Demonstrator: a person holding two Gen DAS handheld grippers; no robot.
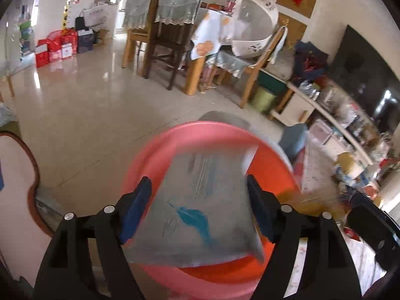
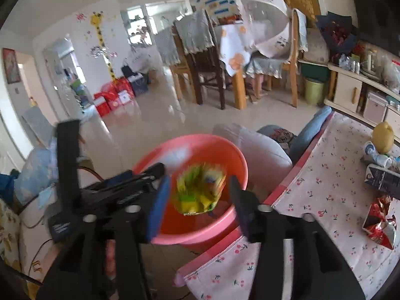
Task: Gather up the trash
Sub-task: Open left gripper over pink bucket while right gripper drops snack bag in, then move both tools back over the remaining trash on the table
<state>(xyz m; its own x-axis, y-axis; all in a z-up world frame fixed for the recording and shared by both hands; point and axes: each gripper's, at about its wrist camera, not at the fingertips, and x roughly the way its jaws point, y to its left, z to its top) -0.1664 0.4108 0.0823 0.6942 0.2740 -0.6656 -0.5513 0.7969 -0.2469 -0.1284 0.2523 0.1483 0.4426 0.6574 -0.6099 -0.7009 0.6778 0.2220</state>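
Between the open right gripper (image 2: 197, 195) fingers, a yellow-green wrapper (image 2: 200, 191).

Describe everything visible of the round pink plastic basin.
The round pink plastic basin has a smooth, glossy, rolled rim and an orange-red inside. It sits upright beside the cherry-print tablecloth. A blurred grey packet with a blue mark and a blurred yellow-green wrapper appear over its opening; whether either touches it cannot be told.

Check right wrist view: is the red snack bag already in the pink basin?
No, the red snack bag lies on the cherry-print tablecloth, apart from the pink basin.
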